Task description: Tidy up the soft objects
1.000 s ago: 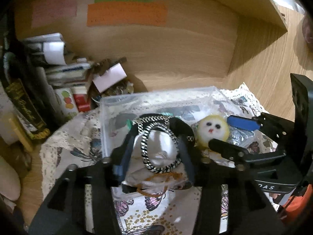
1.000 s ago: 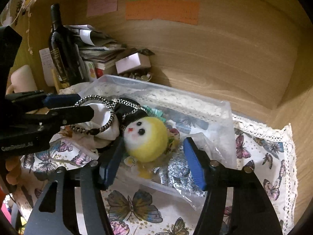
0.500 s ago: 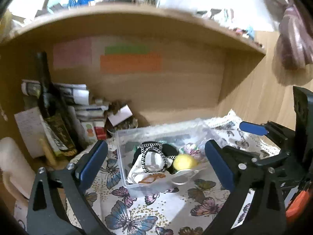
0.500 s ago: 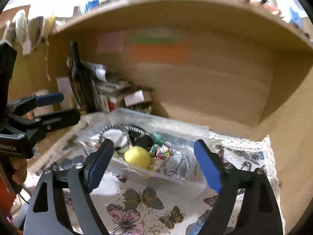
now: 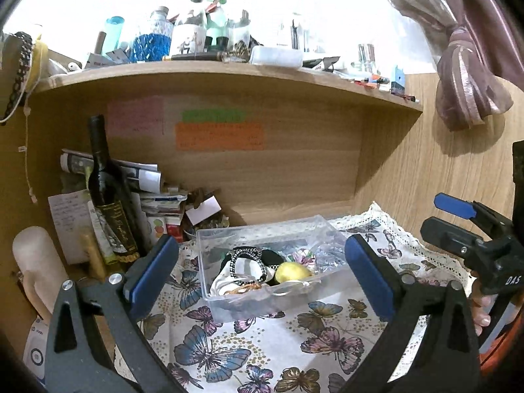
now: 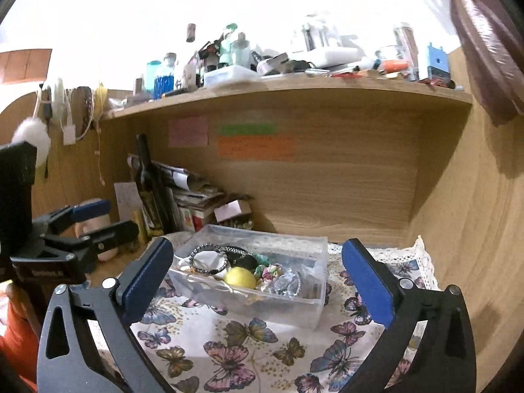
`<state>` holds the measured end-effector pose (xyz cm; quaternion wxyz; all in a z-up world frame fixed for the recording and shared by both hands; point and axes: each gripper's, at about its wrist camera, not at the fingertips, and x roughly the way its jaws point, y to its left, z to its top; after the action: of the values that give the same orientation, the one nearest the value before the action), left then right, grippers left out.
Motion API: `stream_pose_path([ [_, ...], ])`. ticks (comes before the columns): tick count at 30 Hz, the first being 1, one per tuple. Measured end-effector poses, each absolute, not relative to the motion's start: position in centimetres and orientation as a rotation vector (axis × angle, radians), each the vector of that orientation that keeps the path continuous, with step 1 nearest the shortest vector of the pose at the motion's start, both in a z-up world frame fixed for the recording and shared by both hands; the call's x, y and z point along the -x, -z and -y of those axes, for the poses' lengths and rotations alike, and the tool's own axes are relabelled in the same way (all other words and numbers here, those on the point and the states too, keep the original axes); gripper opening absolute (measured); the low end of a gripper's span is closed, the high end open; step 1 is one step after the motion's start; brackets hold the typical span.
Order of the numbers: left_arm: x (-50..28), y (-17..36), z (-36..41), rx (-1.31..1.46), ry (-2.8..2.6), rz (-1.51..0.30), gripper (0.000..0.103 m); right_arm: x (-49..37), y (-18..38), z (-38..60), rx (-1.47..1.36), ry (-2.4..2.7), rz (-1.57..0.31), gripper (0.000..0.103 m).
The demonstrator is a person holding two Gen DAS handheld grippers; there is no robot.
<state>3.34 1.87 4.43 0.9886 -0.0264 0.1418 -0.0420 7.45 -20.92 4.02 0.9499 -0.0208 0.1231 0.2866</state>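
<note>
A clear plastic box [image 5: 229, 304] [image 6: 322, 263] sits on a butterfly-print cloth [image 5: 262, 353] [image 6: 245, 353]. In it lie a white pouch with a black-and-white braided rim [image 5: 244, 263] [image 6: 208, 258], a yellow plush ball [image 5: 291, 271] [image 6: 240, 277], a floral scrunchie [image 5: 303, 257] [image 6: 274, 270] and a silver item [image 6: 288, 283]. My left gripper [image 5: 262, 278] is open and empty, held back from the box. My right gripper [image 6: 257, 281] is open and empty too, also back from the box; it shows at the right of the left wrist view [image 5: 458, 226].
A dark wine bottle [image 5: 109, 203] [image 6: 149, 190], stacked papers and small boxes [image 5: 157, 203] crowd the back left corner. A white cylinder [image 5: 36, 262] stands at far left. Wooden walls enclose the nook, with a cluttered shelf [image 5: 229, 72] overhead. Sticky notes [image 5: 219, 134] hang on the back wall.
My left gripper let go of the white pouch in the box and opened. Both grippers pulled back and up from the box, so the whole nook and shelf came into view.
</note>
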Motion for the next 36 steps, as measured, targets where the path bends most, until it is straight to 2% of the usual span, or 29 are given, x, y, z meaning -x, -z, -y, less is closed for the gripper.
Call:
stream_pose_path([
  [36, -3.3, -4.2, -2.1, 0.098, 0.068, -0.295, 0.103, -7.3, -3.1, 20.2, 0.026, -0.595, -0.267, 0.103],
])
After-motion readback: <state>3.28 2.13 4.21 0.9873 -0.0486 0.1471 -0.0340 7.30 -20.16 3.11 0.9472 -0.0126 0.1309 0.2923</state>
